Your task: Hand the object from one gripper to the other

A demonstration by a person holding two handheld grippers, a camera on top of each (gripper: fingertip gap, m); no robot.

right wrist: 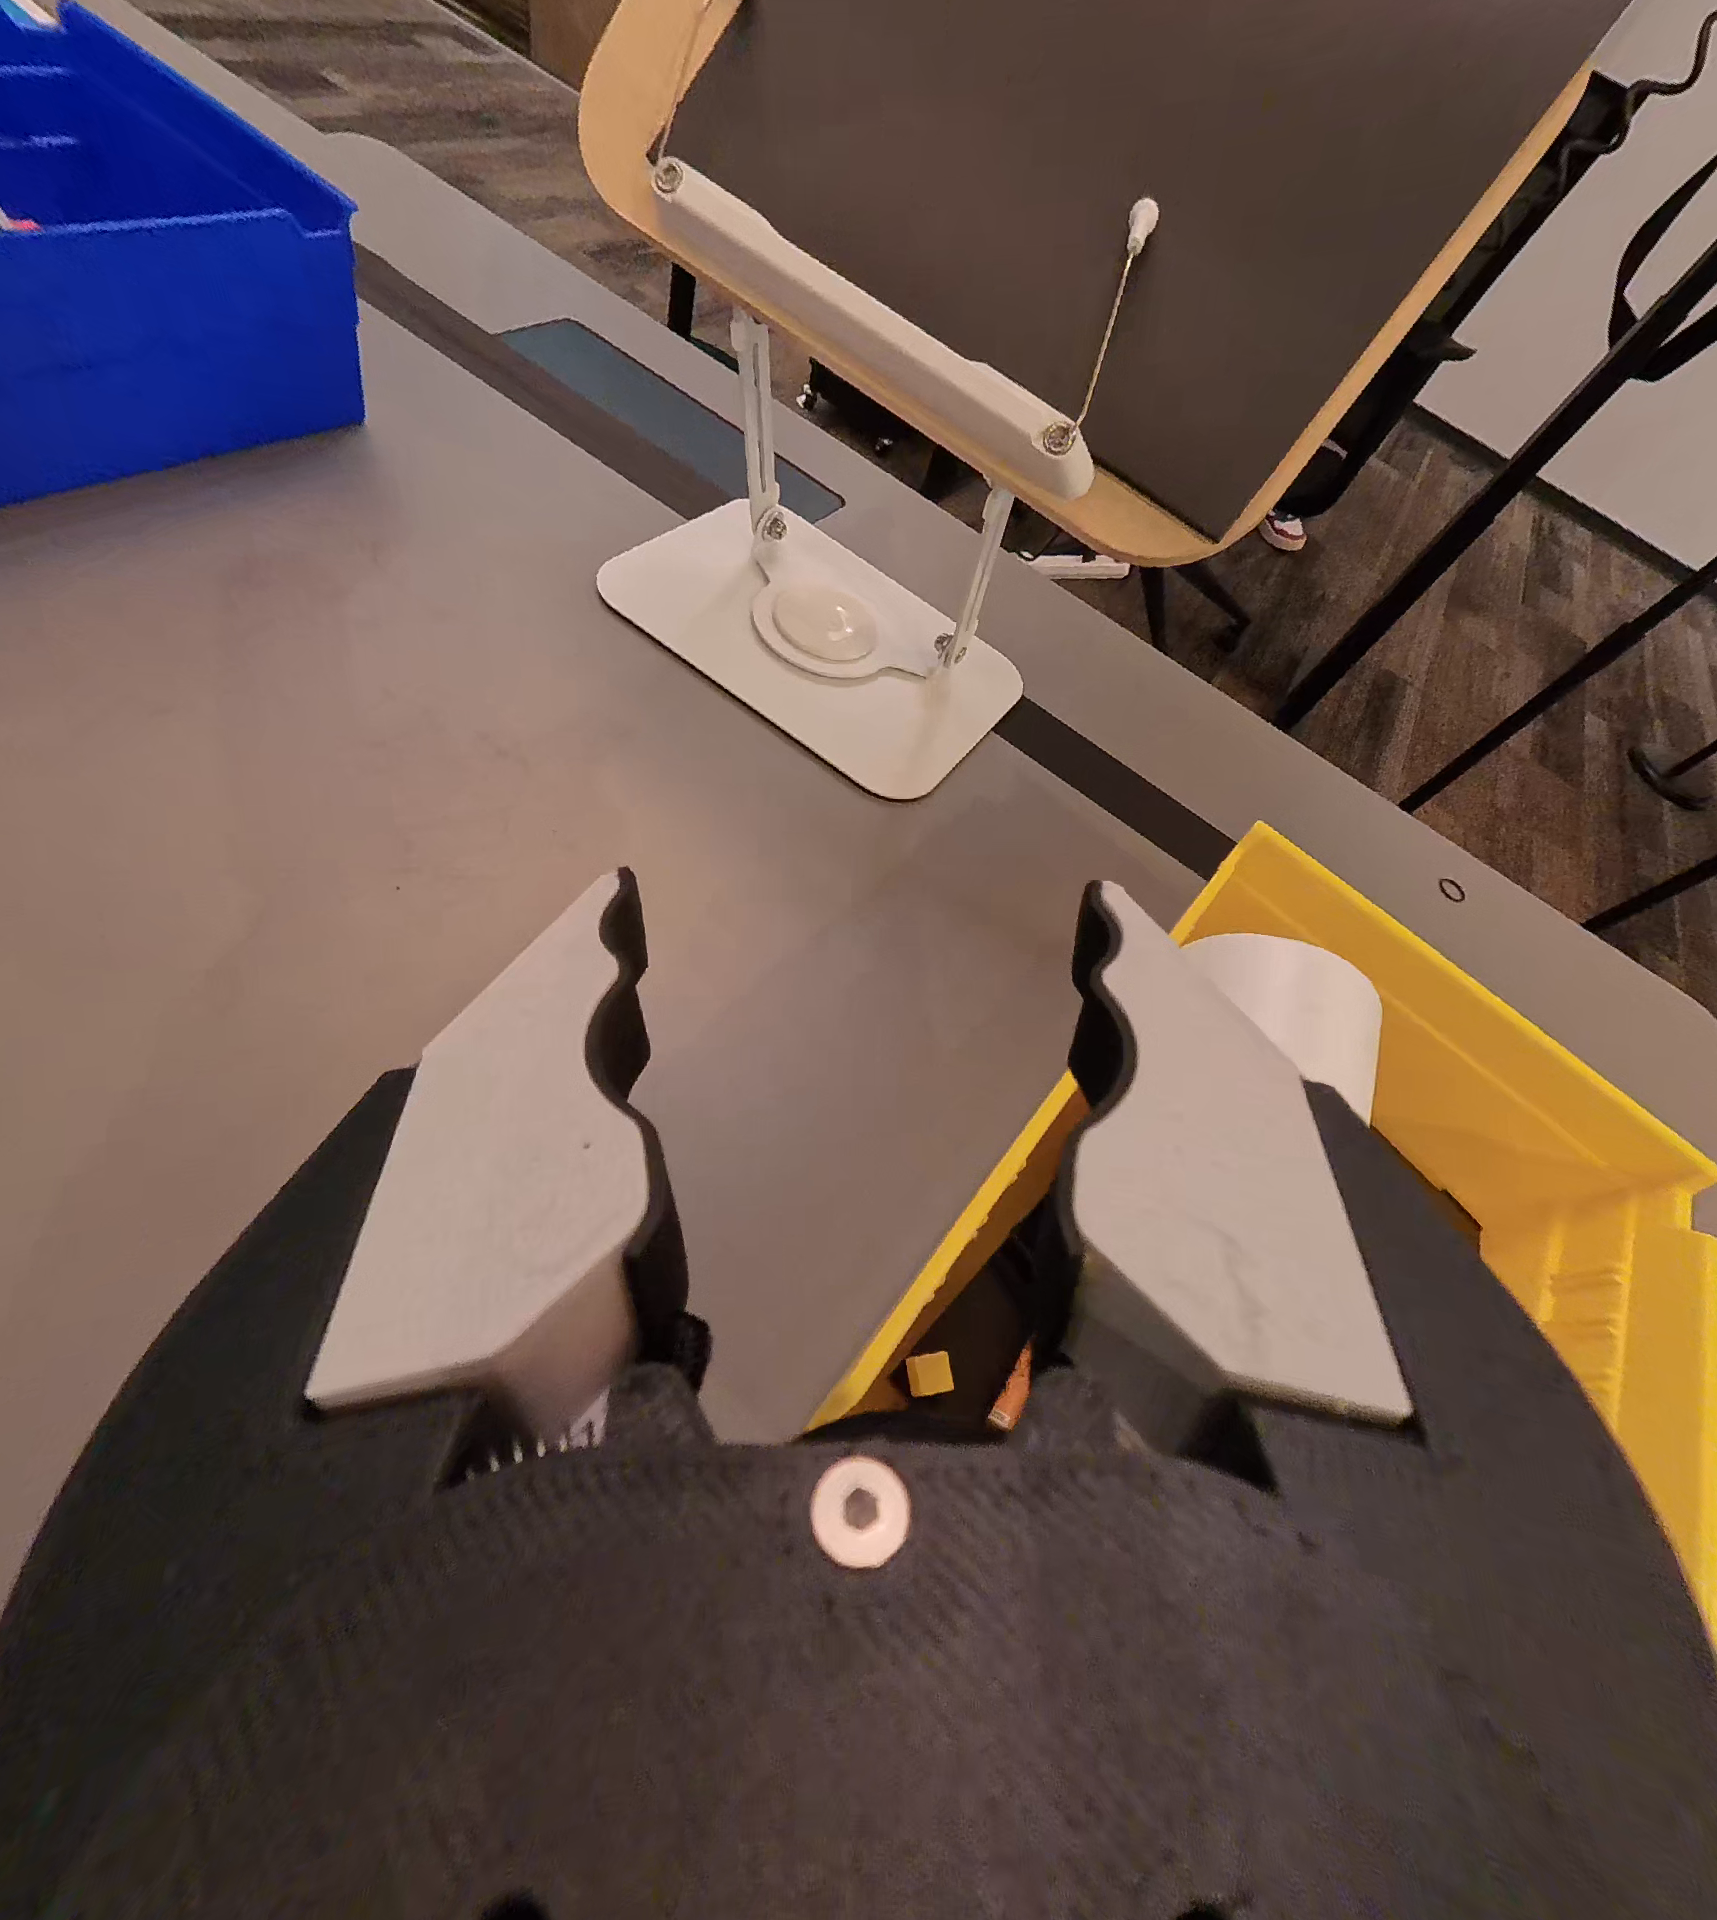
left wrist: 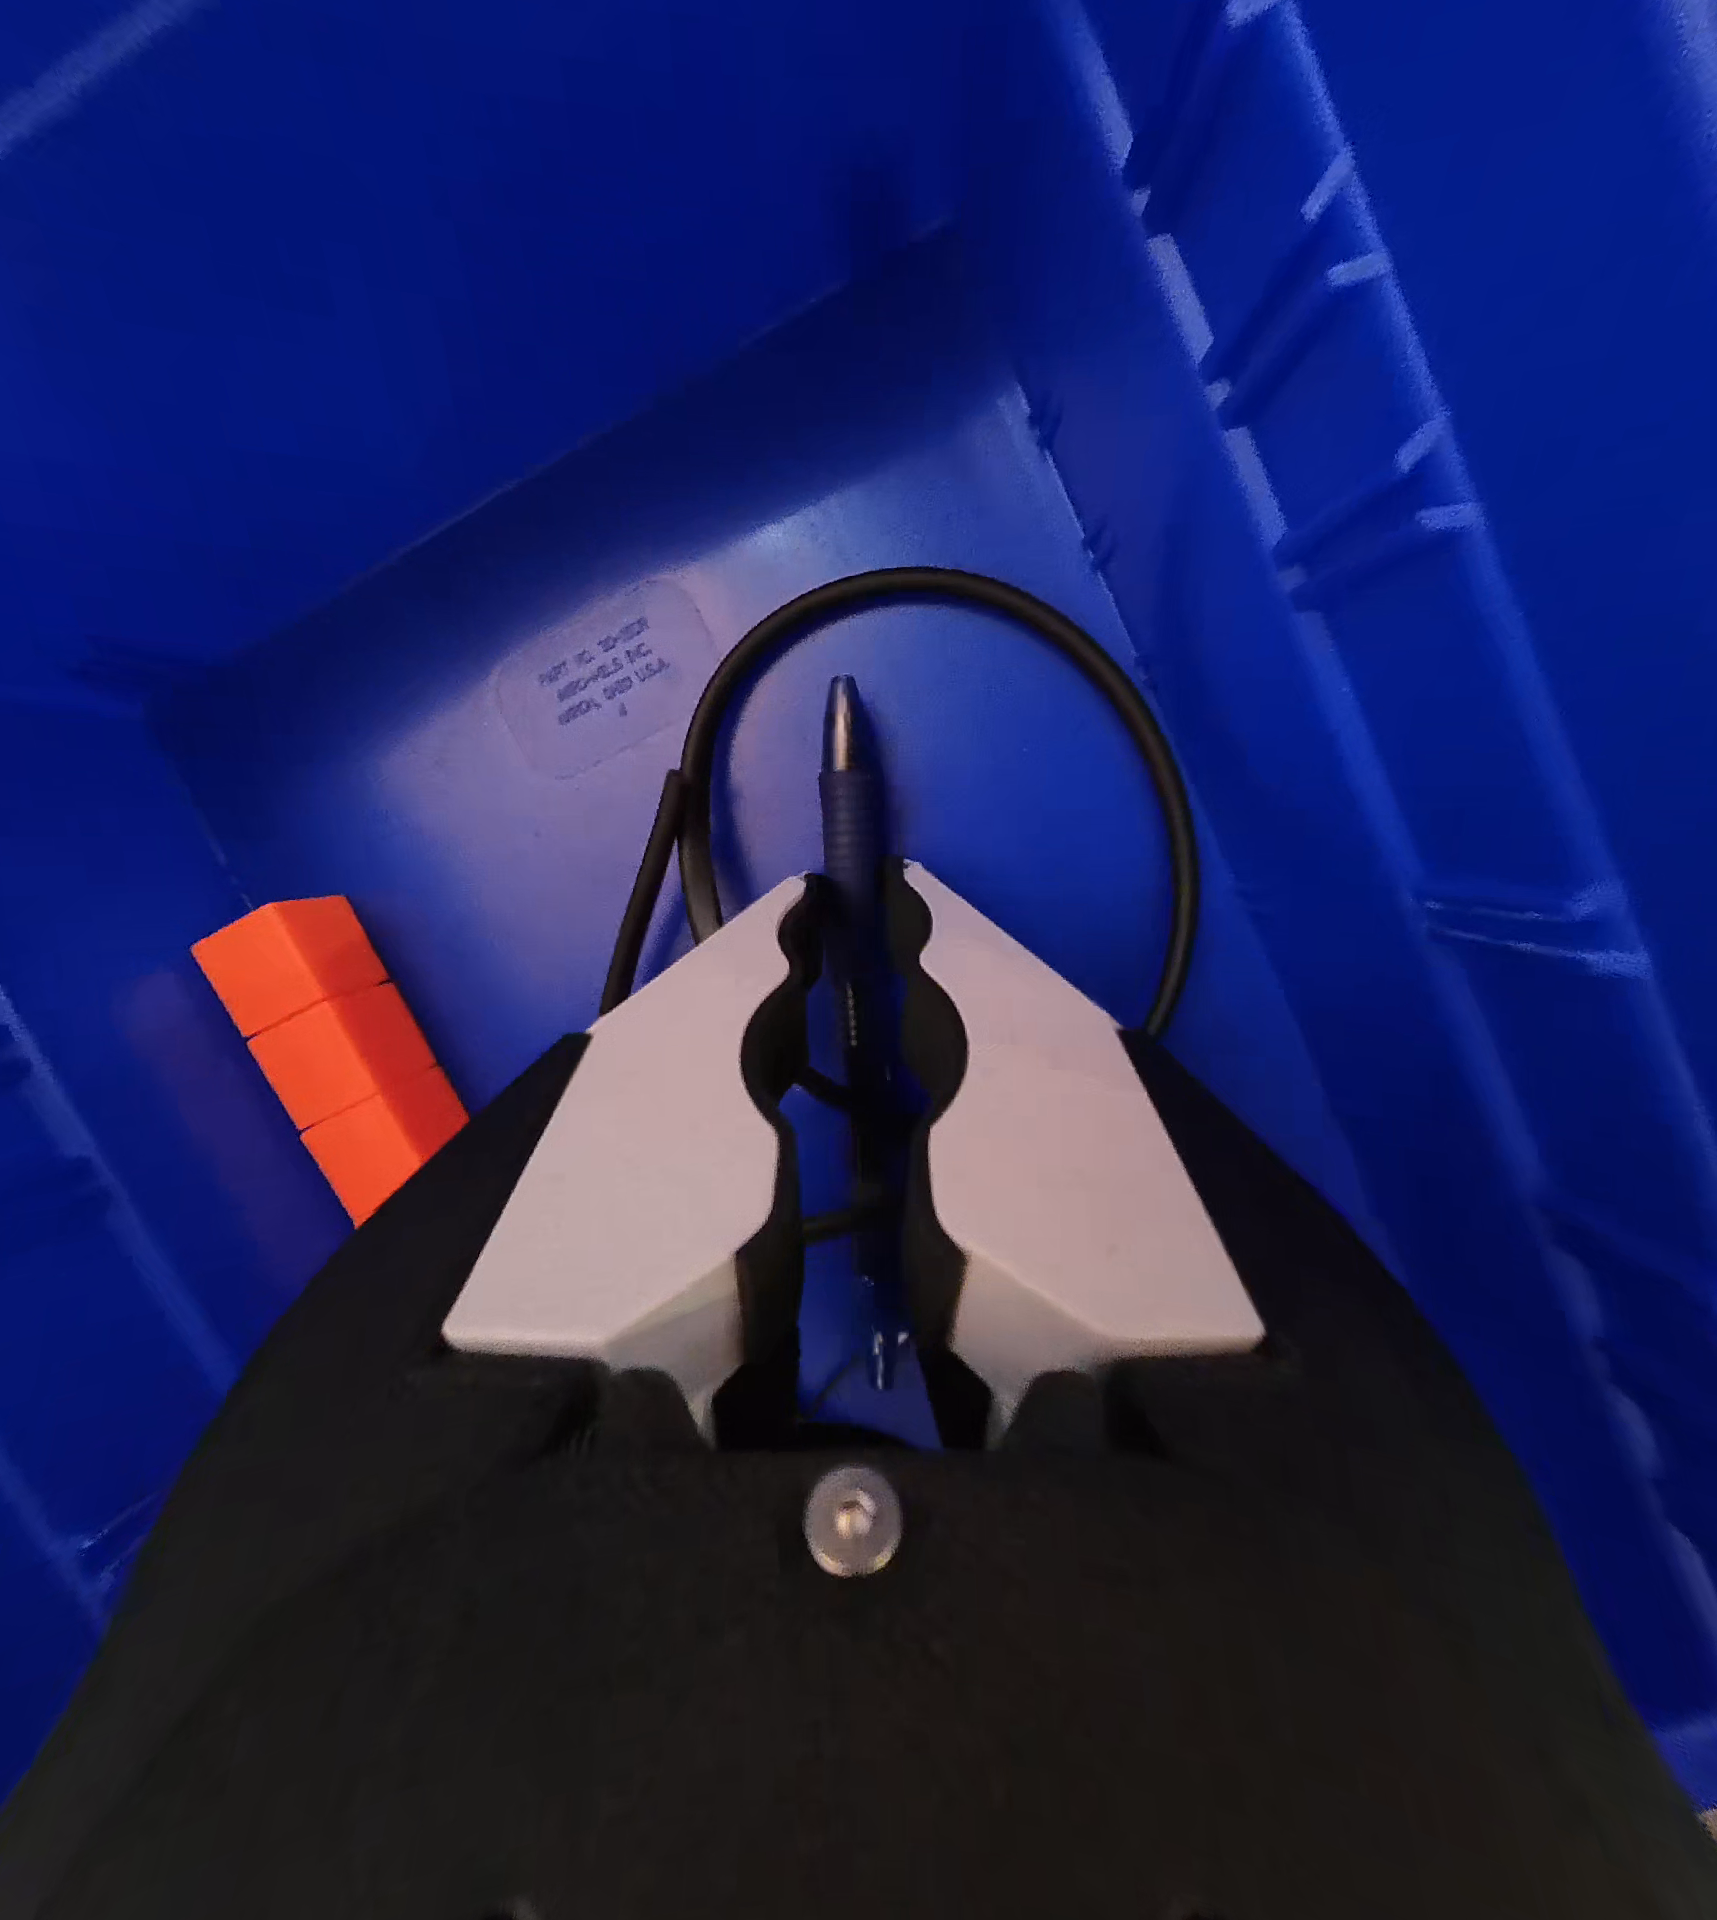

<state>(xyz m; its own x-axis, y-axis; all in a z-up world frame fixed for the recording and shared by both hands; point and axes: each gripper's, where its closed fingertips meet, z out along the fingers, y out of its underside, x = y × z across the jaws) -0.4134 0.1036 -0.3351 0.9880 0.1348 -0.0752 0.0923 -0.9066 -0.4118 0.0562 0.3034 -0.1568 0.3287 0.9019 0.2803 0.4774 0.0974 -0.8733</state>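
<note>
Pen lies lengthwise between the fingers of the left gripper, tip pointing straight ahead past the fingertips, barrel running back down the slot toward the palm. Jaws look closed onto it near the tips, so I read this as grasping the pen, though it's hard to say whether the pen is lifted or resting on the bin floor. Just ahead and around the tips: a black cable loops round the pen tip, one strand passes under the fingers. Risk: cable snags or comes up with the pen. To the gripper's left, close by, an orange block stack of three. All inside the blue bin, walls steep on every side.

Step in hand, as I judge it: secure the pick, then clear the bin. Do it well = lift straight up, slow, check the cable drops off, keep the pen axis steady so plenty of barrel sticks out for the other gripper.

Right gripper is released, fingers spread wide, nothing between them, hovering over the grey table. Yellow bin just to its right, white stand ahead, the blue bin far ahead-left. It should stay wide and take the exposed front end crosswise; left lets go only after right clamps.
</note>
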